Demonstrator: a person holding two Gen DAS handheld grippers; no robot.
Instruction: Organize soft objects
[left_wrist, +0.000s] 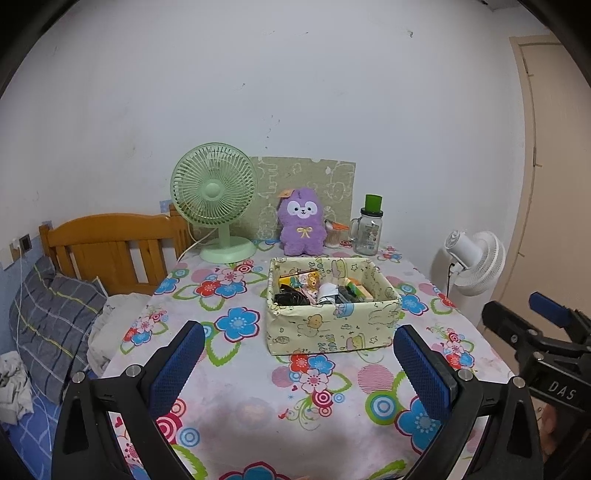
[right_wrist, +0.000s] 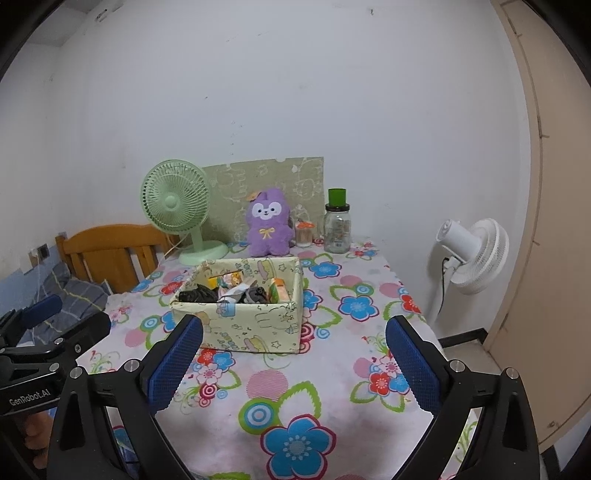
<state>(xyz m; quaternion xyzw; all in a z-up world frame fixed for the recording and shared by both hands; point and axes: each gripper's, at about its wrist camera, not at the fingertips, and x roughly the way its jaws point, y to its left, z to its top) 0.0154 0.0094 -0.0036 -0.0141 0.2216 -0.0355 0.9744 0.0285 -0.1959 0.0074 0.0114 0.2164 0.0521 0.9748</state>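
Note:
A purple plush toy (left_wrist: 302, 227) (right_wrist: 267, 223) sits upright at the back of the table against a green patterned board. In front of it stands a pale yellow fabric box (left_wrist: 332, 325) (right_wrist: 255, 325) filled with several small items. My left gripper (left_wrist: 299, 343) hovers open over the near part of the table, short of the box, with nothing between its blue pads. My right gripper (right_wrist: 293, 336) is open too, just in front of the box, and holds nothing. Each gripper shows at the edge of the other's view.
A green desk fan (left_wrist: 216, 206) (right_wrist: 177, 206) stands back left, a glass jar with green lid (left_wrist: 369, 229) (right_wrist: 337, 225) and a cotton-swab pot (right_wrist: 305, 234) back right. A bed with wooden headboard (left_wrist: 110, 247) is left, a white floor fan (right_wrist: 472, 254) right. A floral cloth (left_wrist: 258, 398) covers the table.

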